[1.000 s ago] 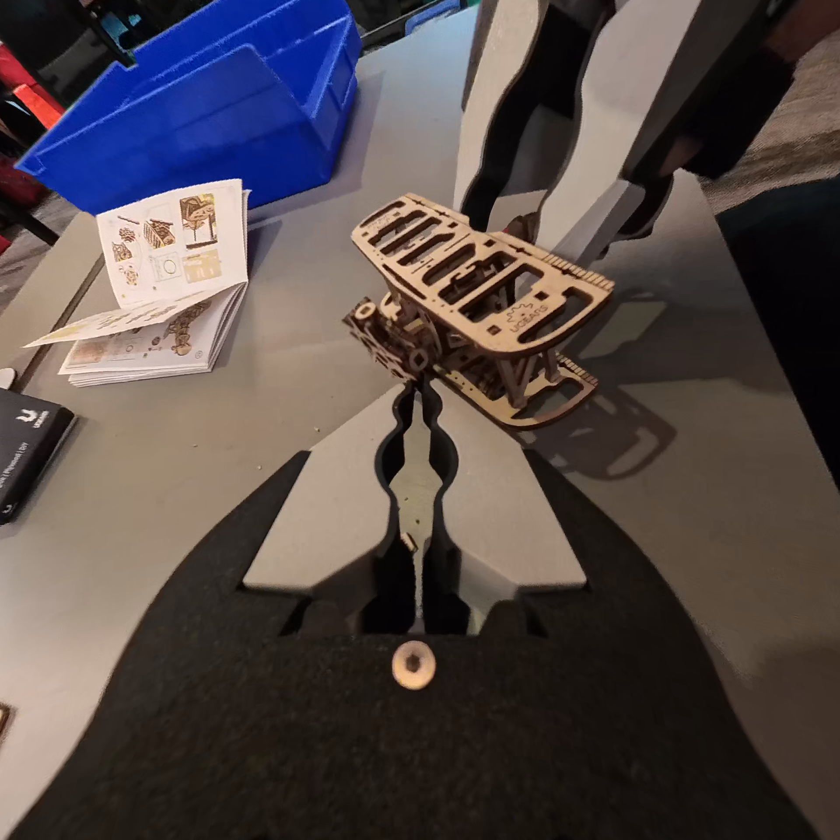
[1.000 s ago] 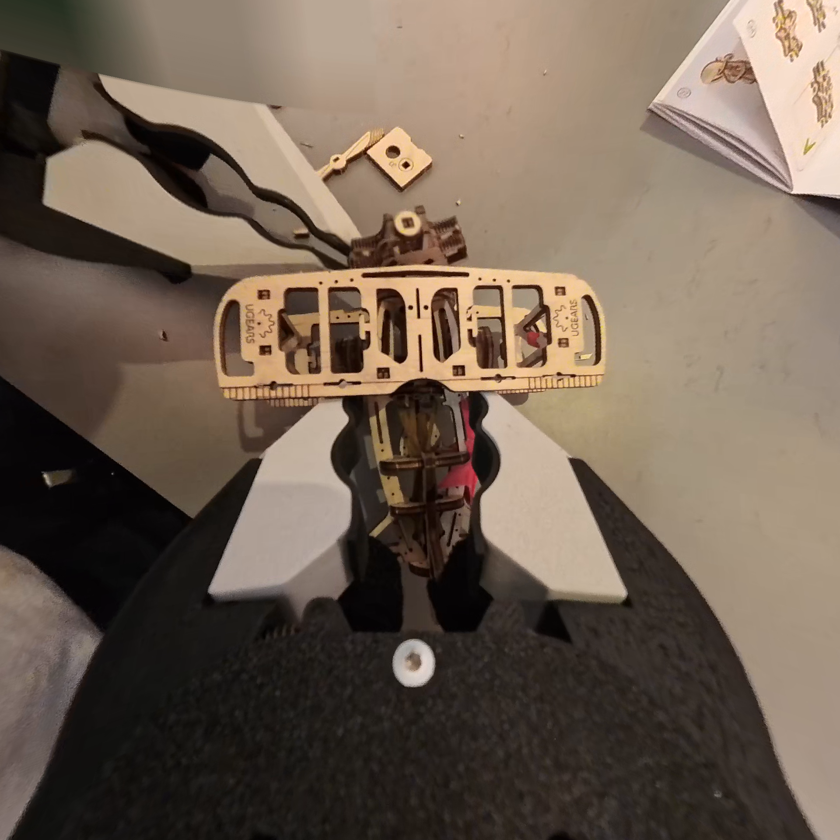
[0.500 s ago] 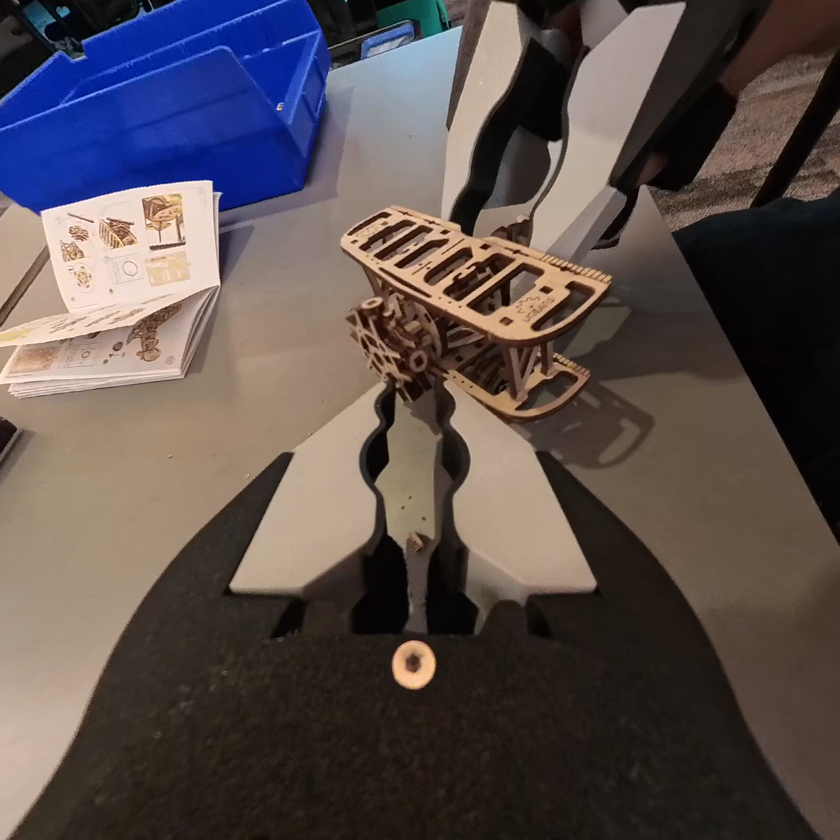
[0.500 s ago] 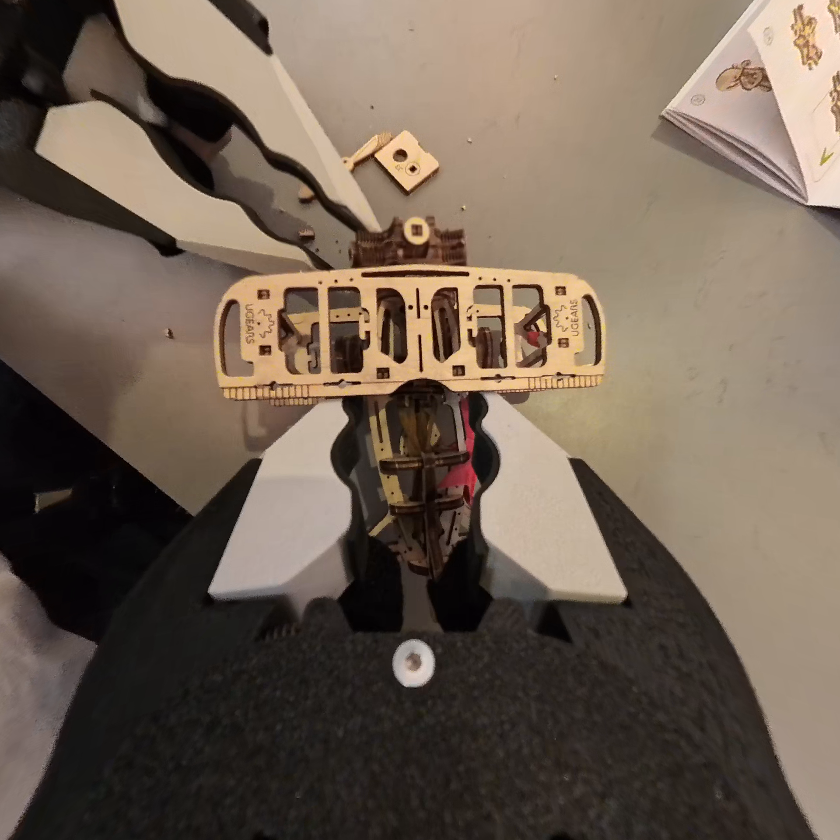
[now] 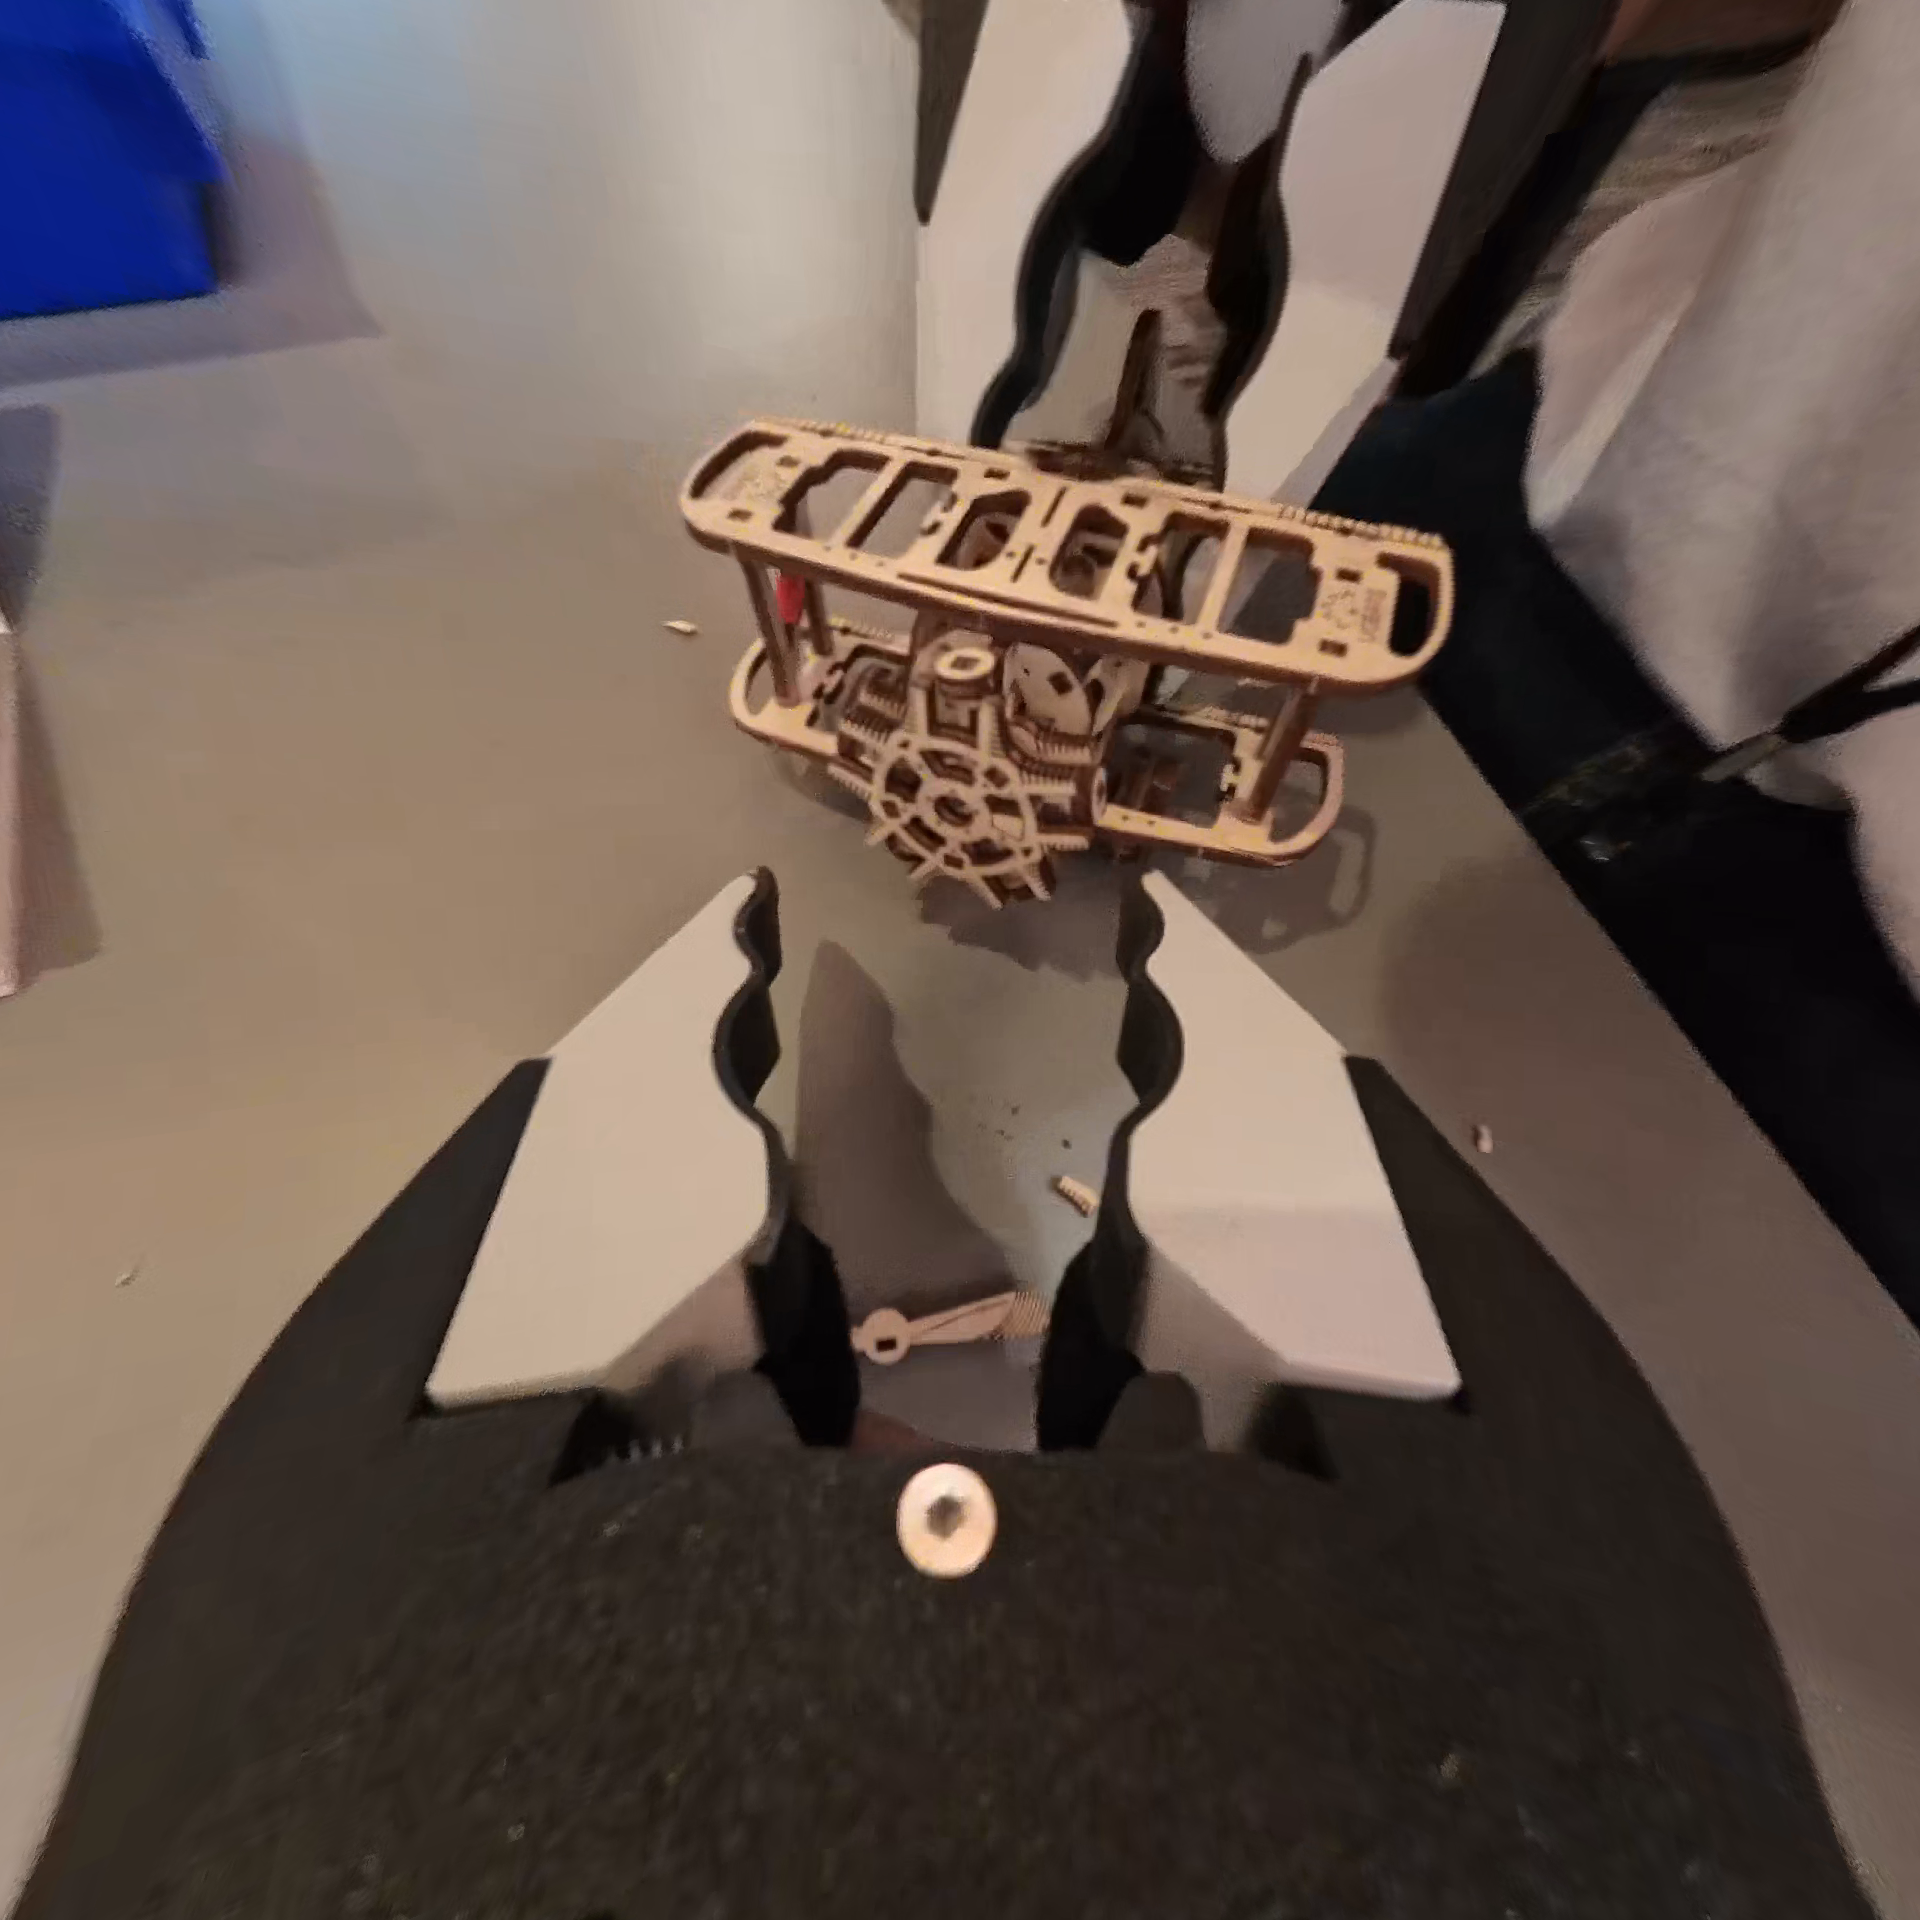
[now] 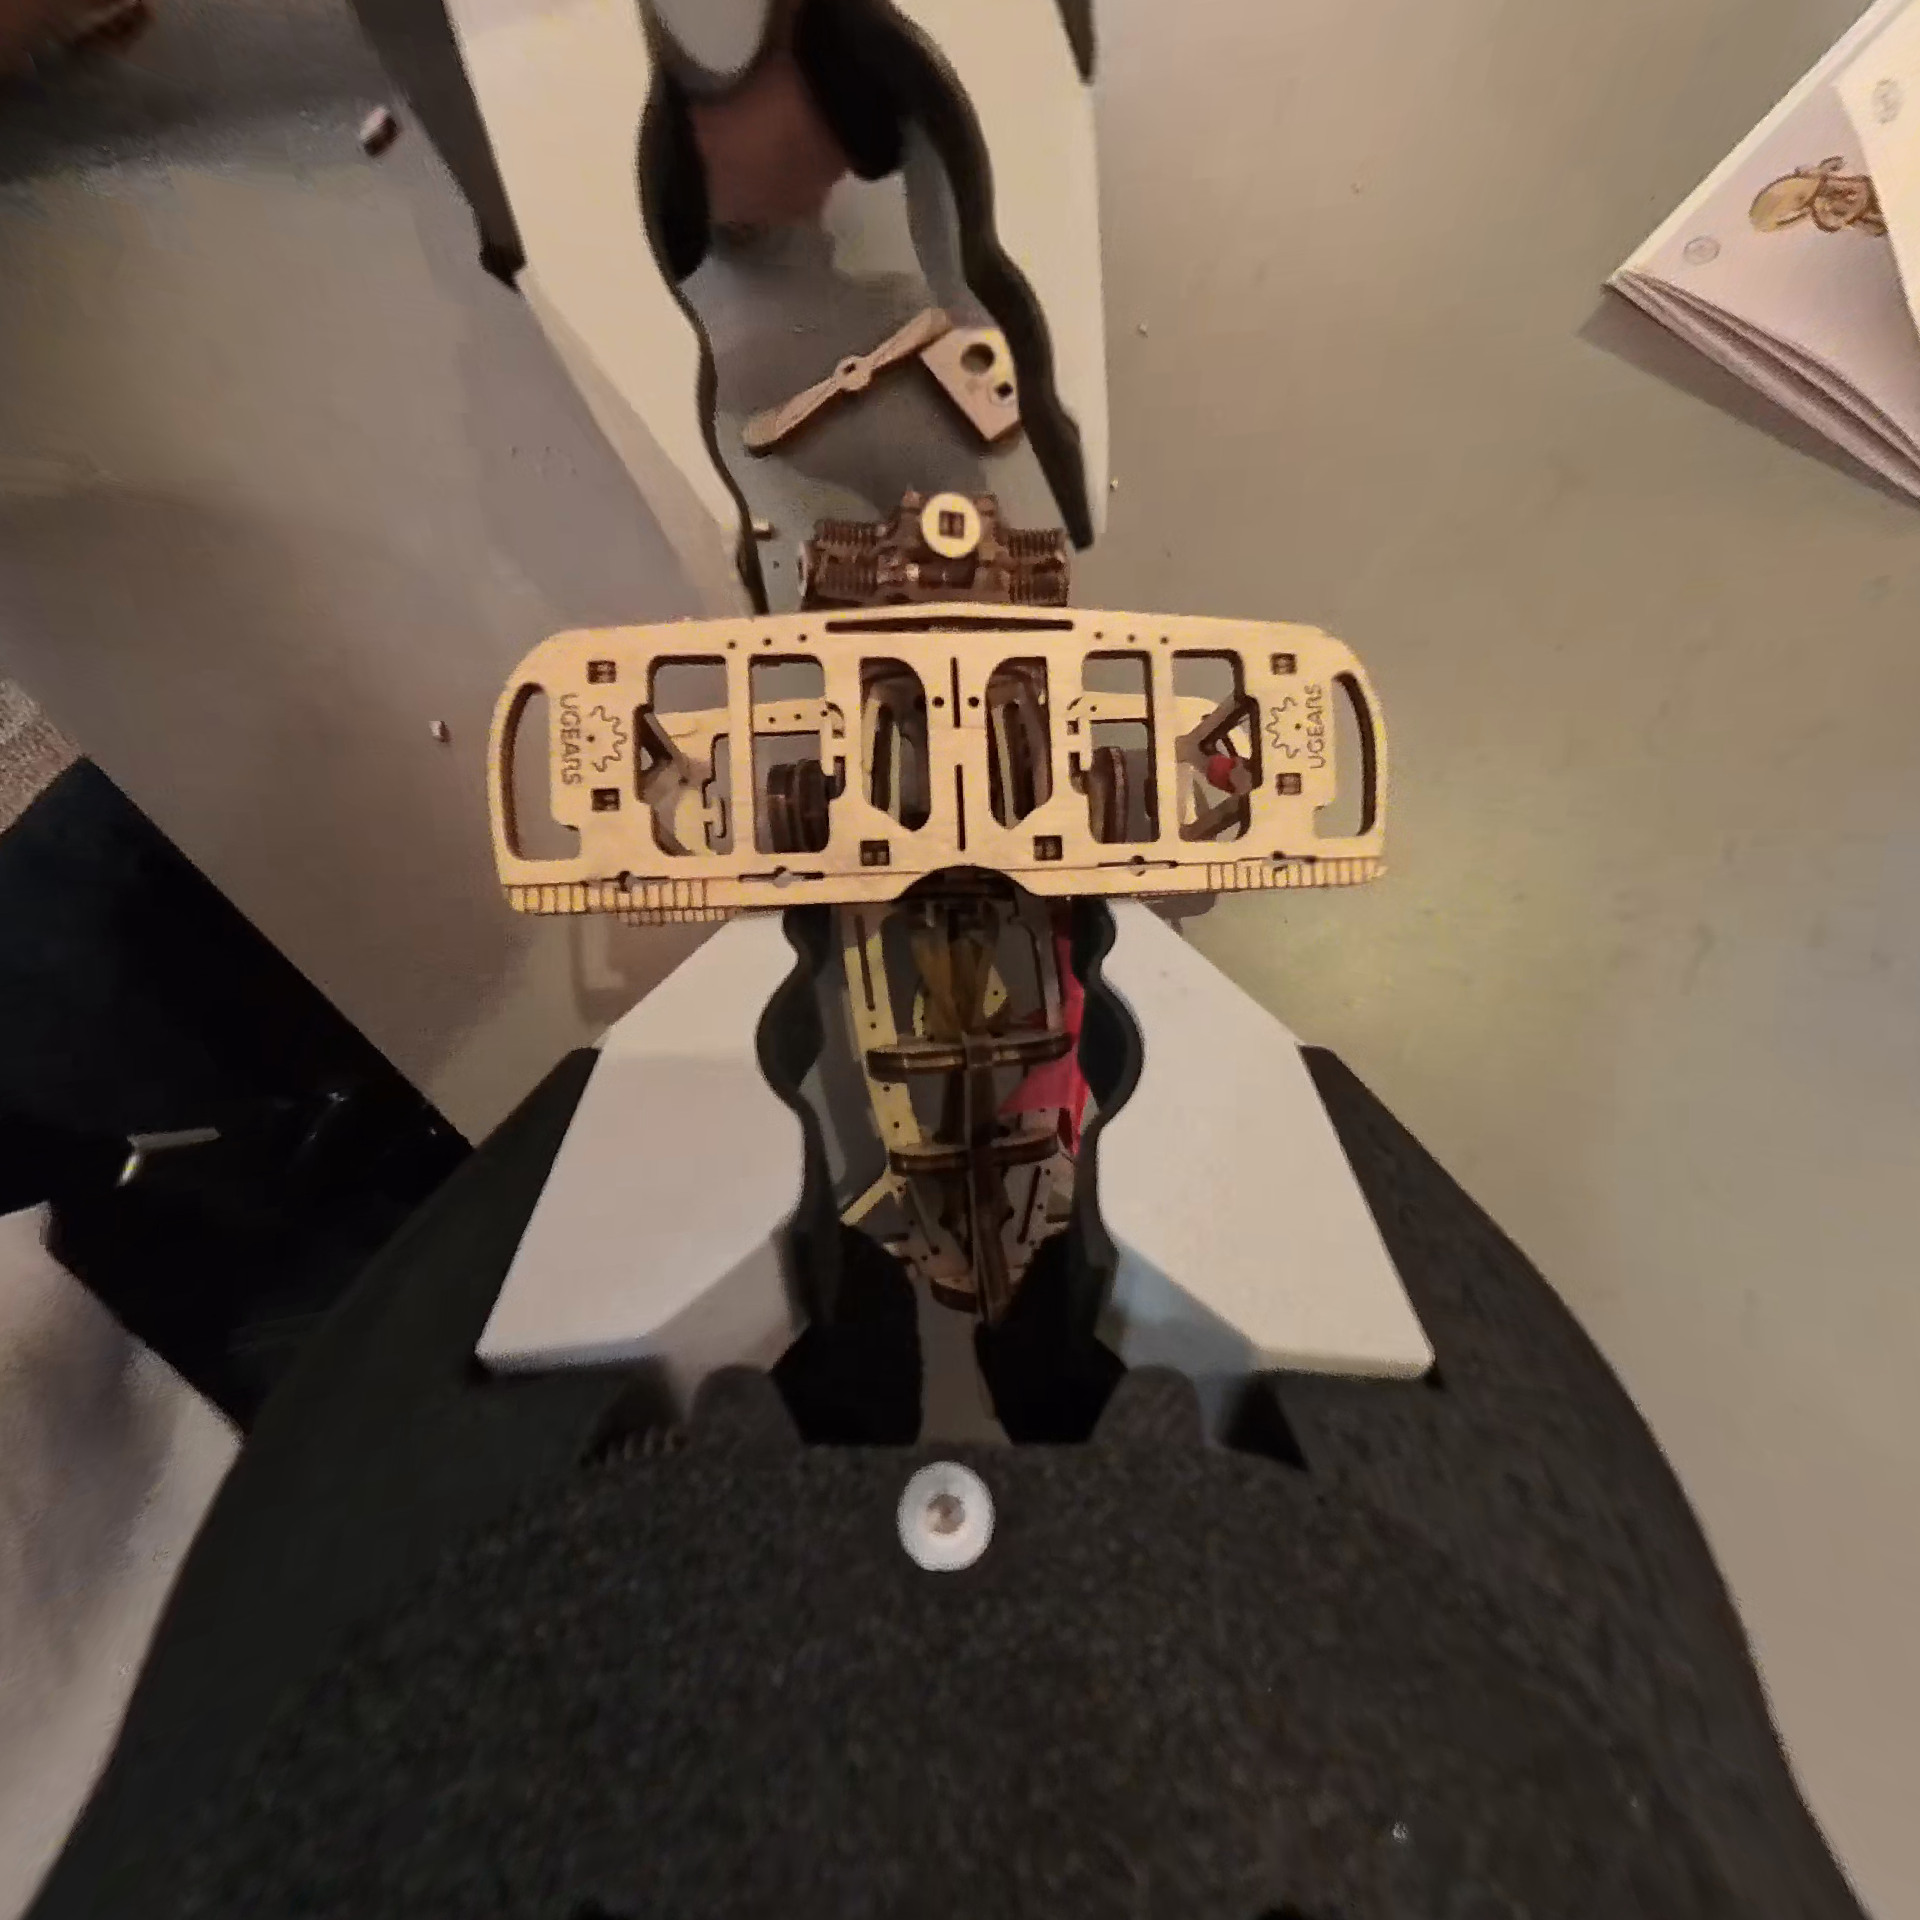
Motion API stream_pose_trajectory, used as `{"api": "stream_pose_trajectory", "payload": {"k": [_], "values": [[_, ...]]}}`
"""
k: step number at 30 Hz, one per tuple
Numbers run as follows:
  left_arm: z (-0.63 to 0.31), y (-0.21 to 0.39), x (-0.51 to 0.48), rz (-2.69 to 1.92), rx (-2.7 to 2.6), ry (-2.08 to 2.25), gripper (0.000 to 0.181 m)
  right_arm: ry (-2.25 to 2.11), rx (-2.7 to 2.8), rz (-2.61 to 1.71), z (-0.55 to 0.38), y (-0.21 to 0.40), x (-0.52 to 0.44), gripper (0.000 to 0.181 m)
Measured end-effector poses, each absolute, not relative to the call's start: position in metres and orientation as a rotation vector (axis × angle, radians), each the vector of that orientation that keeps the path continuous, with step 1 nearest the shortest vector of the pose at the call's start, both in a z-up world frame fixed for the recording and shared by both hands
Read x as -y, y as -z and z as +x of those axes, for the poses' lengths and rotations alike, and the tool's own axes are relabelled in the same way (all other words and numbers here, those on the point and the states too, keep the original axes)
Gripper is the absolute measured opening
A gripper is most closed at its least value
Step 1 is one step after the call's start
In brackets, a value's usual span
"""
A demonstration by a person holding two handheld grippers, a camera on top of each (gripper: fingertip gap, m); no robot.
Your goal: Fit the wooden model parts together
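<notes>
Biplane model [image 6: 940, 769] gripped by right tool [image 6: 940, 914], left tool [image 5: 951, 914] spread, facing nose

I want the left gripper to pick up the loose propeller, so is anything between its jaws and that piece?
Nothing visible. The propeller lies flat on the table between the left gripper's open jaws. A square wooden piece sits at one end of it. The wooden biplane sits beyond the jaws.

The left wrist view faces the wooden biplane [image 5: 1049, 717] nose-on, close and low above the table [image 5: 364, 831]. The right wrist view looks steeply down from behind its tail. Both share the biplane and loose propeller [image 6: 842, 390].
</notes>
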State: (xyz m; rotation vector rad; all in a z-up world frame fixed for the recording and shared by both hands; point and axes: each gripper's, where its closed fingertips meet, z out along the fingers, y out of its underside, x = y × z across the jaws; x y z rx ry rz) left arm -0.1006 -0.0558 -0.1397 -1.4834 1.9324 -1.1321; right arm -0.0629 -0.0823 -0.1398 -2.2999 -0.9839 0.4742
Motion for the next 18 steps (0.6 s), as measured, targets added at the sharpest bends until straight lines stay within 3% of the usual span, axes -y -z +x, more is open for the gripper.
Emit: {"api": "stream_pose_trajectory", "payload": {"k": [6,18], "values": [[-0.095,0.135,0.072,-1.398,-2.006,1.262,0.047,-0.489,1.041,-2.289,-0.067,0.14,0.084,0.045],[-0.092,0.138,0.07,-1.544,-2.001,1.27,0.045,-0.447,1.078,-2.351,-0.065,0.139,0.082,0.045]]}}
